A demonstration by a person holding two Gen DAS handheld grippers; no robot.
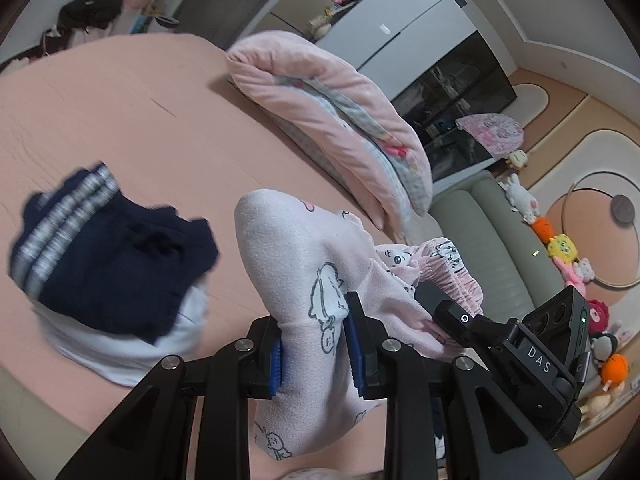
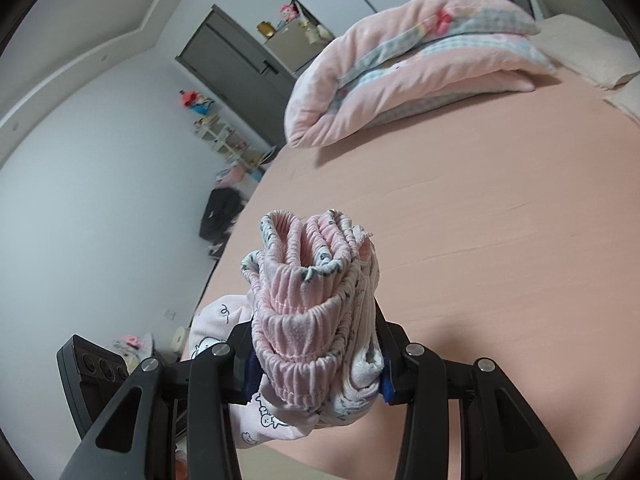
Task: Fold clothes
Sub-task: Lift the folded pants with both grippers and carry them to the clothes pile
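A pale pink garment with cartoon prints (image 1: 316, 264) hangs above the pink bed, held at both ends. My left gripper (image 1: 316, 344) is shut on a folded stretch of its cloth. In the right wrist view my right gripper (image 2: 316, 364) is shut on the bunched elastic waistband (image 2: 304, 304) of the same garment, several ribbed layers thick. The right gripper's black body (image 1: 532, 352) shows at the right of the left wrist view. A folded navy garment with grey stripes (image 1: 108, 248) lies on a folded white one (image 1: 120, 344) at the left of the bed.
A folded pink quilt (image 1: 332, 108) (image 2: 412, 64) lies at the far side of the bed (image 1: 140, 120) (image 2: 480, 220). A grey-green headboard (image 1: 484, 248) and soft toys (image 1: 560, 248) are at the right. A dark bag (image 2: 220, 212) sits on the floor beyond the bed's edge.
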